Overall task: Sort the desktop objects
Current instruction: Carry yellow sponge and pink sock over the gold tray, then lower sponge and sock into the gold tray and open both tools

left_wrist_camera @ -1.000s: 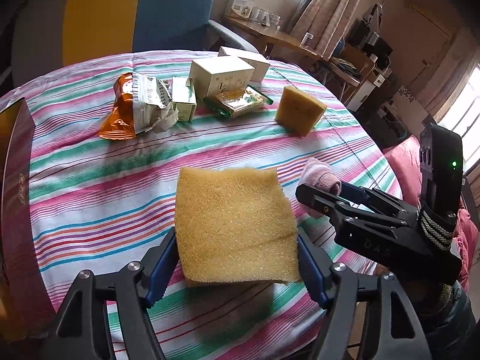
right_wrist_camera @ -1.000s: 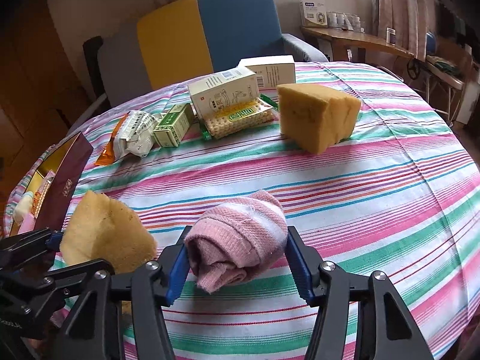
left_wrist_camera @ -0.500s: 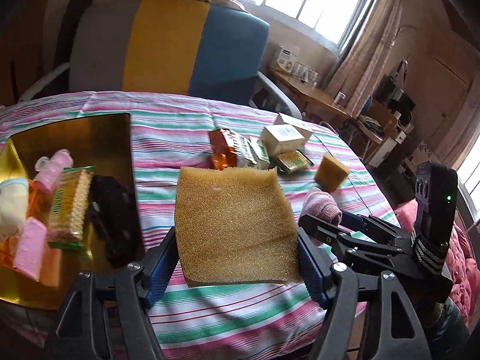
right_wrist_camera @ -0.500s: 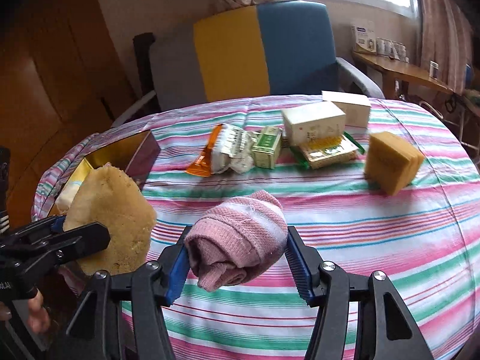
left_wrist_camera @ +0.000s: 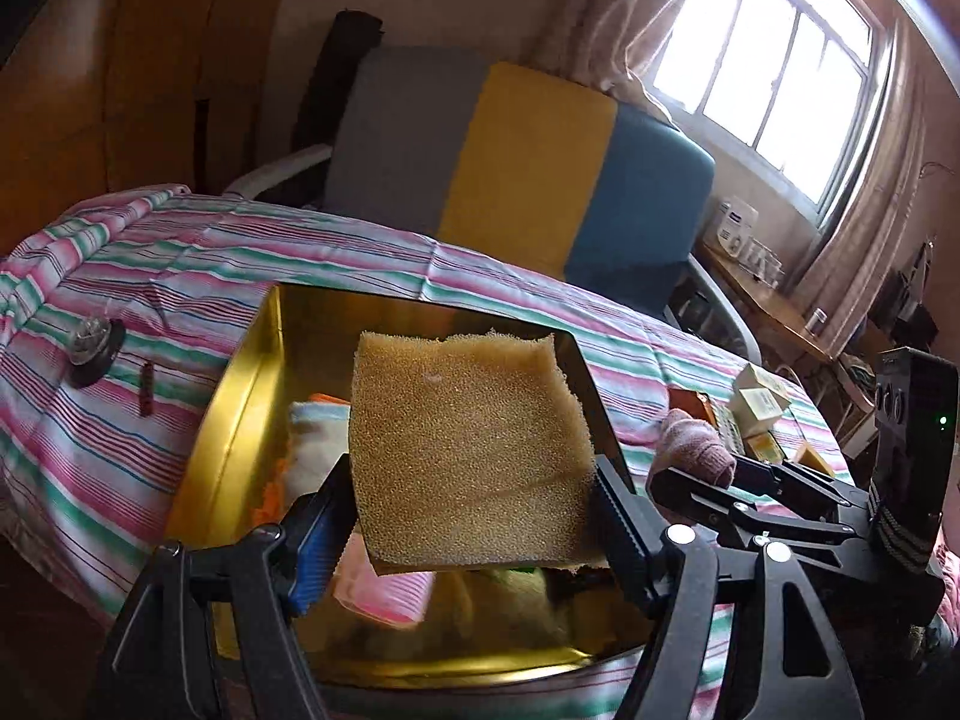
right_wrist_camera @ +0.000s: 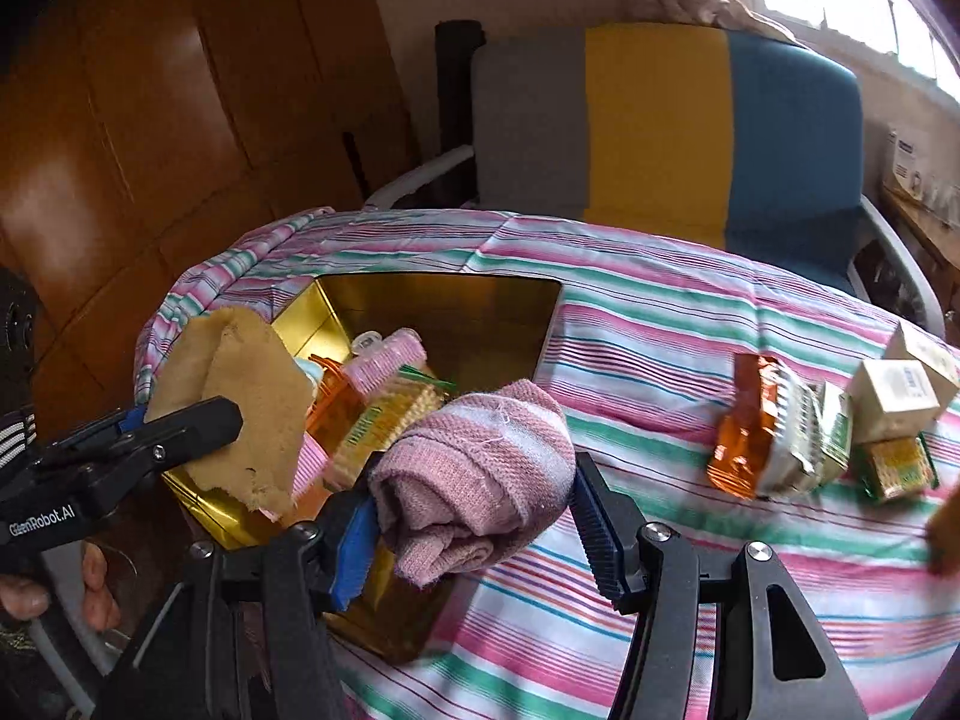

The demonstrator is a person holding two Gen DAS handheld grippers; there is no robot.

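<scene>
Sponge (left_wrist_camera: 468, 450) gripped in left claw (left_wrist_camera: 474, 516), pink sock (right_wrist_camera: 474, 474) in right claw (right_wrist_camera: 474, 516), above cluttered gold box (left_wrist_camera: 240, 420).

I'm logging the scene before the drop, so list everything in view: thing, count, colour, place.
sponge sheet: one, yellow-tan, in the left gripper, over the box
rolled cloth: one, pink, in the right gripper
gold box: one, gold inside, on the table's left part, already holding packets
snack packet: one, orange, on the cloth right of the box
small cartons: several, white and green, beside the packet
tablecloth: one, pink, green and white stripes, covering the table
armchair: one, grey, yellow and blue, behind the table
window: one, bright, upper right
left gripper: black, blue pad
right gripper: black, blue pads
hand: one, on the left gripper's handle
</scene>
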